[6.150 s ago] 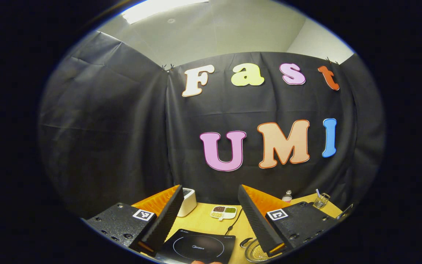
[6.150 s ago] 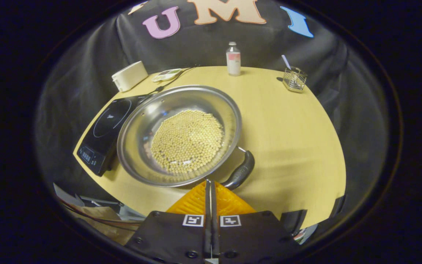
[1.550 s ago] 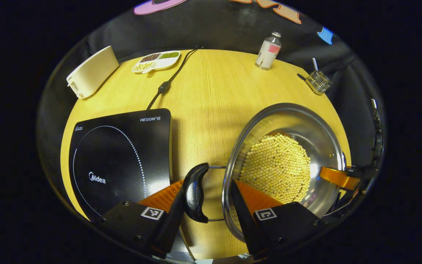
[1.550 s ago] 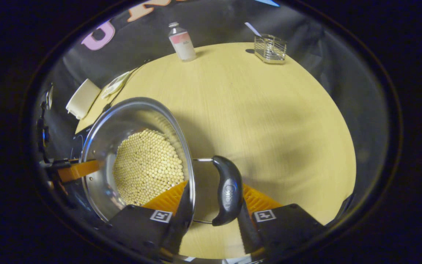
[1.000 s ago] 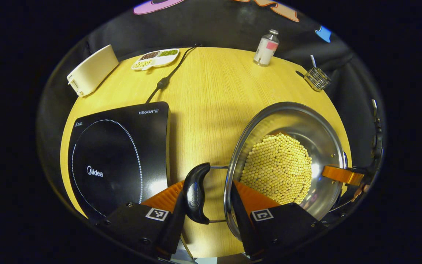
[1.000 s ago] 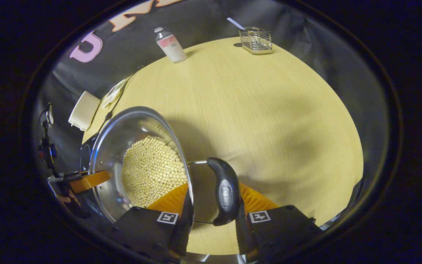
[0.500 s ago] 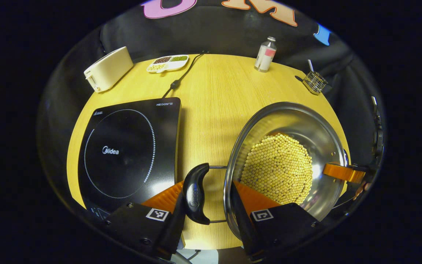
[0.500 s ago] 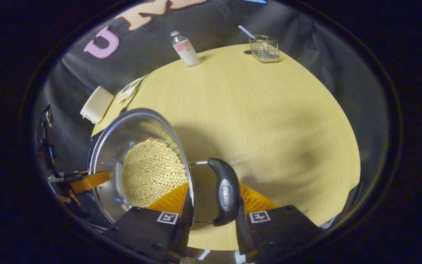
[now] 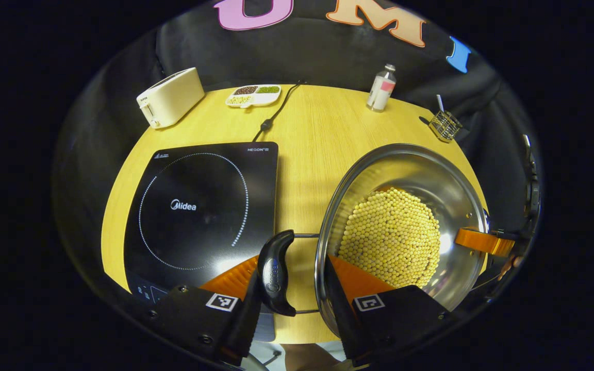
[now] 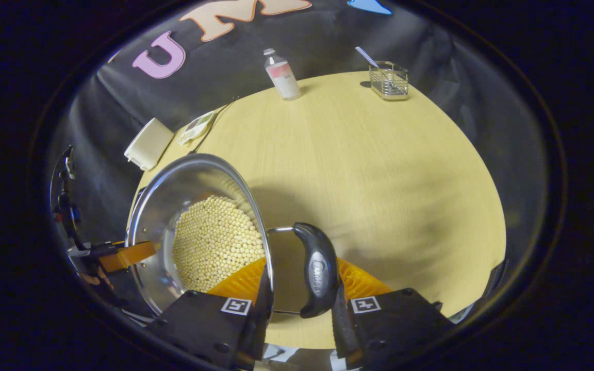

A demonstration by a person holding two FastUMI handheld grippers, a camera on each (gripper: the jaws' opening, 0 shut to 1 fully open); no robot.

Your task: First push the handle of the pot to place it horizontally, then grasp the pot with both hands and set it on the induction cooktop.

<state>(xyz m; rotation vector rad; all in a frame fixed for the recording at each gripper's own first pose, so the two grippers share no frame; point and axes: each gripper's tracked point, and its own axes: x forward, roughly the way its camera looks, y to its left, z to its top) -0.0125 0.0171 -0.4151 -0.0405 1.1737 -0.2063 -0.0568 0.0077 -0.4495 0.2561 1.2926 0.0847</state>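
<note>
Pot [image 9: 405, 206] of soybeans, each black handle [image 9: 275, 272] pinched between left gripper [image 9: 293, 288] and right gripper [image 10: 297, 291] jaws, beside induction cooktop [image 9: 199, 206].

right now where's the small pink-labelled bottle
In the left gripper view, the small pink-labelled bottle stands at the round wooden table's far edge, between the divided snack dish and wire basket.
</note>
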